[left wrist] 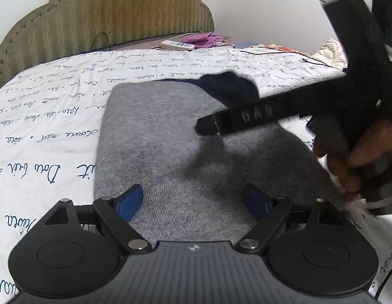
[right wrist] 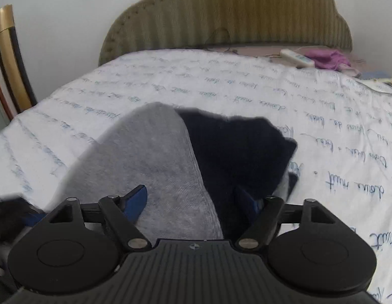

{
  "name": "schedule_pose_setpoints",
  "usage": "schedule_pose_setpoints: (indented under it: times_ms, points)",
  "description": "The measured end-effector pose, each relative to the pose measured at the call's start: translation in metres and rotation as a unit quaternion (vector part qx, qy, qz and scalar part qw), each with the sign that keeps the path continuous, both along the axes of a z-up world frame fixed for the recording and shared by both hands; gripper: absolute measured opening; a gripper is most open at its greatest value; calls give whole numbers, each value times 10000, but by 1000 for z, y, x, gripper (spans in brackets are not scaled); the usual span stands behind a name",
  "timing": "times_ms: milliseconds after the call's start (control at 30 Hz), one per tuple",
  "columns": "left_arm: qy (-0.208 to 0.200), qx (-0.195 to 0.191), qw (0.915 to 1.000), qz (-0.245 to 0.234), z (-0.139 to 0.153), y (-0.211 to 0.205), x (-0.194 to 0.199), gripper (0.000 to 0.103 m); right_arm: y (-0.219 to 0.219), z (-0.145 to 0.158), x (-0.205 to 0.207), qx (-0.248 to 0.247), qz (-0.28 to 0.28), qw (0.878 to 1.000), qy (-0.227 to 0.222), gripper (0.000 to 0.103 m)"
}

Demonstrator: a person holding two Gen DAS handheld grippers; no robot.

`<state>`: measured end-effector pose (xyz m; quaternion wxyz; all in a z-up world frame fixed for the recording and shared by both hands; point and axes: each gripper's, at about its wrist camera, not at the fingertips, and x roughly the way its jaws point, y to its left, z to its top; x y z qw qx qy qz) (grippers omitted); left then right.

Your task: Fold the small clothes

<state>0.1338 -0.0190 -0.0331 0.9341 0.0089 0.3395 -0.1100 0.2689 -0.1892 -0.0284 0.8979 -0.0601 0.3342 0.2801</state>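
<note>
White bedding [left wrist: 56,116] printed with blue script covers the bed, an olive padded headboard [left wrist: 107,12] behind it. Centred on it lies the grey garment [left wrist: 155,136], flat, with a dark navy piece [right wrist: 236,152] at its far edge, toward 1 o'clock in the left wrist view. The left gripper [left wrist: 193,200] hovers over the near hem, jaws apart and holding nothing. The right gripper [right wrist: 193,202] also stands apart, straddling the seam where grey meets navy. Judged from this, a fold is being set up: the next move calls for closing on an edge and carrying it across. Whether the navy piece is a separate item or a folded-over part is hard to tell; the right tool's body crossing at 3 o'clock is blurred and hides the garment's right edge
</note>
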Motion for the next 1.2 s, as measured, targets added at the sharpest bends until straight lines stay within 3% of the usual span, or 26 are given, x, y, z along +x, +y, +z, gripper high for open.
schedule_pose_setpoints:
  times_ms: [100, 200, 300, 367, 433, 500, 567, 600, 633, 667, 700, 733, 833, 933, 1000, 1067, 1133, 1200]
  points:
    - [27, -525, 9986, 47, 19, 23, -4, 87, -12, 13, 2, 213, -90, 9992, 337, 79]
    - [-58, -1132, 9921, 542, 38, 67, 0, 88, -47, 37, -1, 1092, -428, 9916, 543, 81]
    - [207, -1538, 9817, 1104, 38, 105, 24, 88, -86, 42, 7, 1704, -980, 9776, 757, 84]
    - [246, -1562, 9773, 1408, 38, 117, 45, 88, -94, 36, 21, 1594, -1394, 9730, 922, 74]
    - [297, -1687, 9750, 1415, 39, 119, 64, 88, -94, 32, 33, 1770, -1427, 9679, 1072, 56]
    - [392, -1763, 9733, 1418, 36, 112, 78, 88, -89, 28, 45, 2070, -1357, 9604, 1279, 48]
    - [537, -1712, 9747, 1336, 30, 102, 89, 88, -81, 23, 53, 2011, -1412, 9599, 1349, 47]
    - [600, -1692, 9755, 1268, 25, 96, 91, 88, -75, 21, 56, 1974, -1376, 9615, 1329, 31]
    - [656, -1670, 9772, 1139, 20, 89, 94, 87, -70, 17, 58, 1962, -1304, 9623, 1356, 8]
    - [728, -1596, 9795, 993, 17, 82, 97, 84, -64, 15, 59, 1854, -1294, 9643, 1380, 9]
    - [823, -1465, 9815, 914, 13, 76, 97, 73, -61, 17, 57, 1721, -1241, 9691, 1256, 8]
    - [909, -1408, 9823, 836, 10, 71, 97, 55, -58, 21, 52, 1597, -1162, 9741, 1102, 8]
    - [825, -1395, 9839, 756, 13, 70, 92, 55, -79, 27, 42, 1722, -1188, 9722, 1050, 6]
    - [922, -1478, 9825, 657, 1, 70, 98, 55, -99, -9, 46, 1614, -1570, 9635, 1450, 6]
    - [836, -1386, 9850, 596, 1, 68, 99, 56, -96, -13, 41, 1762, -1575, 9617, 1385, 7]
    - [860, -1355, 9854, 569, 3, 68, 99, 56, -97, -11, 42, 1933, -1611, 9580, 1377, 19]
    - [956, -1496, 9819, 666, 9, 75, 95, 57, -104, -3, 39, 2040, -1753, 9539, 1329, 38]
    - [1000, -1673, 9783, 698, 17, 83, 83, 61, -111, 9, 26, 2164, -1734, 9515, 1336, 44]
